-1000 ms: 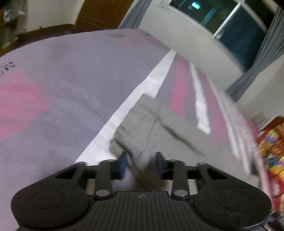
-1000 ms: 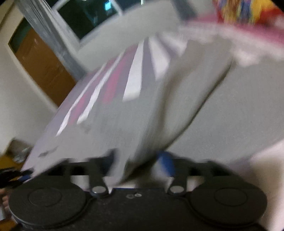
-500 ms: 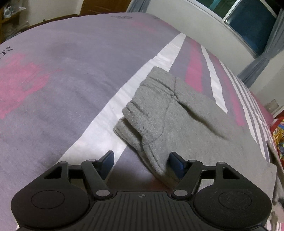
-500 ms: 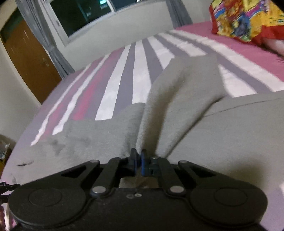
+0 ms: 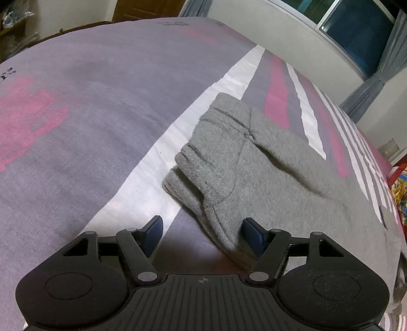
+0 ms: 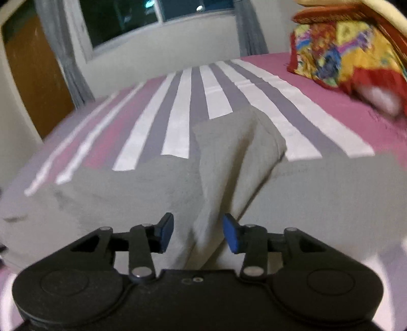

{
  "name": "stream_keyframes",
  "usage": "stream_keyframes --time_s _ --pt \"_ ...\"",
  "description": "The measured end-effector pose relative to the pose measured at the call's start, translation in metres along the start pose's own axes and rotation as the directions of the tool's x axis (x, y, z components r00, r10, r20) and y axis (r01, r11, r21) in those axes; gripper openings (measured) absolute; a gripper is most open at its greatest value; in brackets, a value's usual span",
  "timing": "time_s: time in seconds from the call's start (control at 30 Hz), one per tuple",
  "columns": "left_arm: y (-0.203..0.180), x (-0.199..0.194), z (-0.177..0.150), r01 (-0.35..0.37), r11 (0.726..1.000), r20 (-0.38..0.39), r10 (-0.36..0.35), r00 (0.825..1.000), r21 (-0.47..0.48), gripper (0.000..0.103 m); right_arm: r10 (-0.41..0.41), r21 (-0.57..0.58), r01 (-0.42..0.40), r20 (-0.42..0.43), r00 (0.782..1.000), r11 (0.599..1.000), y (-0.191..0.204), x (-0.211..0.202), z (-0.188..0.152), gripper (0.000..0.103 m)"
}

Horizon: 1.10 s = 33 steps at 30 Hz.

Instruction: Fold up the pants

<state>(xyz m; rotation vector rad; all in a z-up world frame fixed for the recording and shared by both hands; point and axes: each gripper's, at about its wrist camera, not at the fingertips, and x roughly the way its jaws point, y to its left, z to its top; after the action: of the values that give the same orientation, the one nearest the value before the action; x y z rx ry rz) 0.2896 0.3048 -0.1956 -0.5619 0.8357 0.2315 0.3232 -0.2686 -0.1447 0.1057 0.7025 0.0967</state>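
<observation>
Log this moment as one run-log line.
task: fold pants | pants: lying on bed | left gripper: open | right gripper: jaws opening, fold between

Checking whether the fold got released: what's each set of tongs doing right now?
Left tongs: open, holding nothing; the gray pants lie against the right finger.
Right tongs: opening, a raised ridge of pants between the fingers, not pinched.

Each camera sat just behind its own hand-held gripper, looking forward and downward along the two fingers at the bed. The left hand-held gripper (image 5: 201, 230) filled the near edge of its view, which faced across the striped bedsheet (image 5: 76, 107) toward a window (image 5: 356, 33) at far right. The right hand-held gripper (image 6: 198, 231) view looked up the stripes toward a window (image 6: 122, 20) and a colourful pillow (image 6: 338, 51). Both views were close over the gray pants (image 5: 267, 165) (image 6: 229, 152), sharing them and the sheet.
</observation>
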Motion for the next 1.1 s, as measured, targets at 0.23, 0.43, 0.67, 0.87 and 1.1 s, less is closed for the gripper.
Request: stream_keyframes --time_s 0.23,0.43,0.67,0.87,1.1 --pt "0.000 0.001 -0.001 0.007 1.000 0.001 -0.007 1.000 0.006 0.069 -0.045 0.019 0.045 -0.037 0.998 0.999 -0.032 -0.027 -0.018 0.004" --pt "-0.001 0.001 -0.002 0.007 1.000 0.001 -0.007 1.000 0.011 0.069 -0.084 0.020 0.085 -0.057 0.995 0.996 -0.045 -0.033 -0.039 0.035" --pt "-0.005 0.002 -0.003 -0.003 1.000 0.002 0.002 1.000 0.026 0.070 -0.126 -0.366 0.129 0.033 0.992 0.922 0.012 -0.008 0.005 0.044" --pt "-0.005 0.003 -0.003 0.004 0.999 -0.005 -0.004 1.000 0.032 0.070 -0.189 -0.544 0.145 -0.026 0.982 0.826 0.014 0.040 0.016 0.004" --pt "-0.004 0.002 -0.007 0.008 0.999 0.005 -0.009 1.000 0.037 0.070 -0.146 -0.288 0.150 0.035 0.989 0.946 -0.056 -0.028 0.005 0.004"
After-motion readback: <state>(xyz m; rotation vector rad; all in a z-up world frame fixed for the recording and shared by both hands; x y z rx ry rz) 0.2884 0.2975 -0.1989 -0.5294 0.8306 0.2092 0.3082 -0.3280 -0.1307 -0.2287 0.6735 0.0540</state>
